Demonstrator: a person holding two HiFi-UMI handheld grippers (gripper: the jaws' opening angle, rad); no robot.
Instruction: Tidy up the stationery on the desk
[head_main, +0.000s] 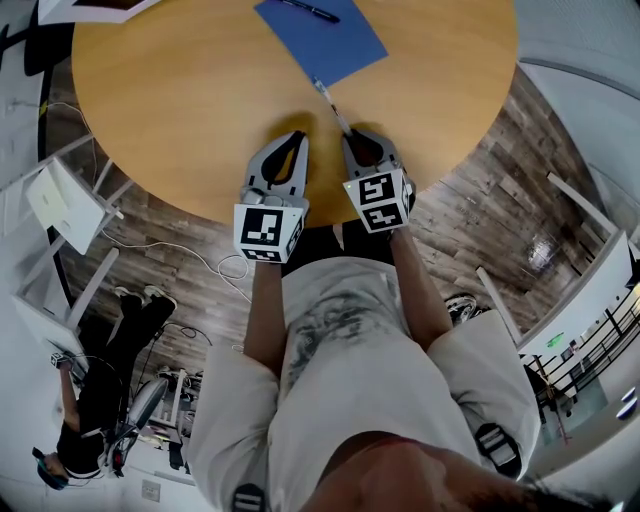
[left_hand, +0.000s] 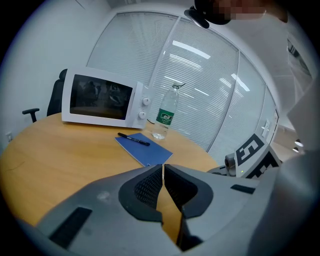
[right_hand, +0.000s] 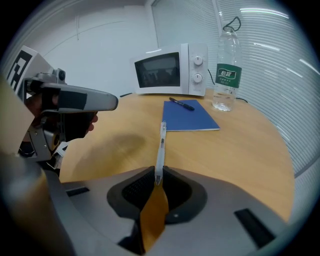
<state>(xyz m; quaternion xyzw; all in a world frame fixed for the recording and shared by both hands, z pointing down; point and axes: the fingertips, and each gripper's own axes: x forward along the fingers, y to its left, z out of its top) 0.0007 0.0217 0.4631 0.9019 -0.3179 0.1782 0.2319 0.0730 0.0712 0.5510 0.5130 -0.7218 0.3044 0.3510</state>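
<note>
A clear pen (right_hand: 160, 147) sticks out forward from my right gripper (right_hand: 158, 177), which is shut on its near end; the pen (head_main: 328, 100) hangs just over the round wooden table (head_main: 180, 100) and points at the blue notebook (head_main: 325, 35). A black pen (head_main: 310, 11) lies on that notebook (right_hand: 189, 116). My left gripper (head_main: 298, 137) hovers beside the right one (head_main: 352, 135) at the table's near edge. Its jaws are shut with nothing between them (left_hand: 163, 167).
A white microwave (right_hand: 170, 70) and a clear water bottle (right_hand: 226, 75) stand at the table's far side behind the notebook. A white chair (head_main: 60, 200) stands on the floor to the left. Glass walls with blinds ring the room.
</note>
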